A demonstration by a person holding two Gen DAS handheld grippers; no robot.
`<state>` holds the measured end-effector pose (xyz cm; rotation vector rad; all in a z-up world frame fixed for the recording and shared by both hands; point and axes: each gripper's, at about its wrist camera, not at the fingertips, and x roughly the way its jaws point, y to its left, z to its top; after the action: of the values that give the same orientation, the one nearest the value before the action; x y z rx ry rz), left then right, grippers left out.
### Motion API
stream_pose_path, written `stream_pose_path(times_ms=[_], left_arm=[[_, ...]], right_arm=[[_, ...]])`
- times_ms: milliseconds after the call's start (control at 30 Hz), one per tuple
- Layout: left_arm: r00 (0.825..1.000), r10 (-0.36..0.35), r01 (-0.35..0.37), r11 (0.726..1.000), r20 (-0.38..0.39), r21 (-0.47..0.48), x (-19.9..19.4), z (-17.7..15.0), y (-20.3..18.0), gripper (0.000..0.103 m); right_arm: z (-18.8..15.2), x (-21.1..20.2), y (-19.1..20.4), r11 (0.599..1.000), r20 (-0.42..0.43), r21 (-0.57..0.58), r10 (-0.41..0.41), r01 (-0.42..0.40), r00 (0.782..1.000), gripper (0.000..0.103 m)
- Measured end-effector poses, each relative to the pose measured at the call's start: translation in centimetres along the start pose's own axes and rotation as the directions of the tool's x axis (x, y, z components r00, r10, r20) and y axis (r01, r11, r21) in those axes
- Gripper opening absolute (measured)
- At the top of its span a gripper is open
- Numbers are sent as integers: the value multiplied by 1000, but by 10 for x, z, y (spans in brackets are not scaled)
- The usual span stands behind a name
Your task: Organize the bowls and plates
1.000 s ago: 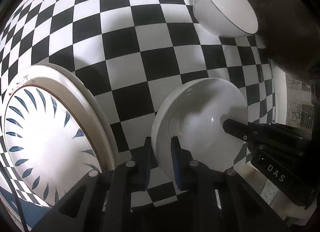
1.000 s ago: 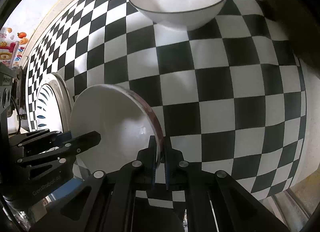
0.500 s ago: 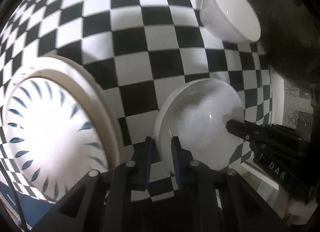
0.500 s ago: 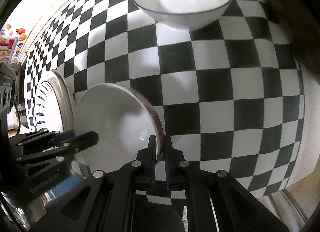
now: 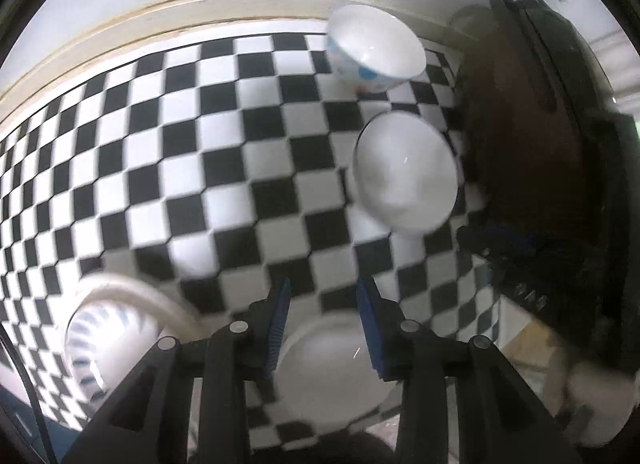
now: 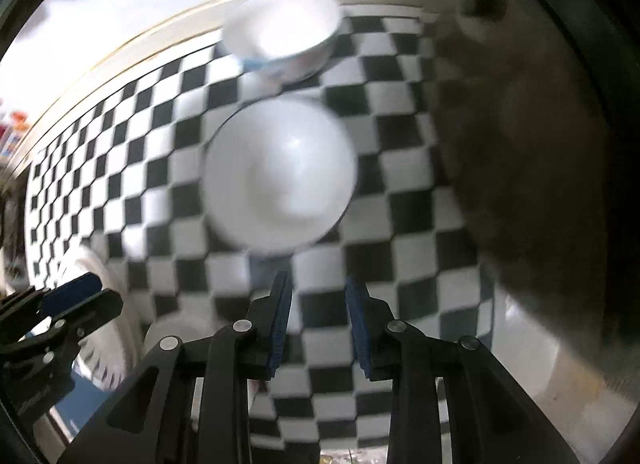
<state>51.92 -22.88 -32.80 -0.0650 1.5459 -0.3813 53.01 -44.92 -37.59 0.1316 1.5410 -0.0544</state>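
The small white plate (image 5: 332,368) lies flat on the checkered cloth (image 5: 200,168), just below and behind the fingertips of the left gripper (image 5: 322,296); its fingers are spread wide with nothing between them, and the blue pads (image 5: 280,316) stand clear of the plate's rim. The right gripper (image 6: 318,296) is likewise spread and holds nothing, with bare cloth between its fingers.

Ahead of both sets of fingers sits the plain white bowl (image 6: 280,176), upright on the cloth, well apart from the tips. Beyond it, near the far edge of the table against the wall, stands the dotted bowl (image 5: 374,52), probably blue-spotted, though the blur softens it.

To the left of the left fingers lies the leaf-patterned plate (image 5: 104,328), close beside the small plate. Open cloth stretches forward and left of the fingers. To the right a dark, bulky object (image 5: 532,144) hems in the bowls and crowds that side.
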Motion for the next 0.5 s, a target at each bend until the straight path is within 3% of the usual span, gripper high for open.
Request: stream_pose_path(times_ms=[267,500], left_arm=[[996,17,-16,1000,-91,15,49,64,-16,32],[985,48,-41,998,-168,45,91,83,-22,32]], right_arm=[[30,25,4,999,8,9,-52,52,999,30],[36,48,5,995,-27,0,-98,98,995,19]])
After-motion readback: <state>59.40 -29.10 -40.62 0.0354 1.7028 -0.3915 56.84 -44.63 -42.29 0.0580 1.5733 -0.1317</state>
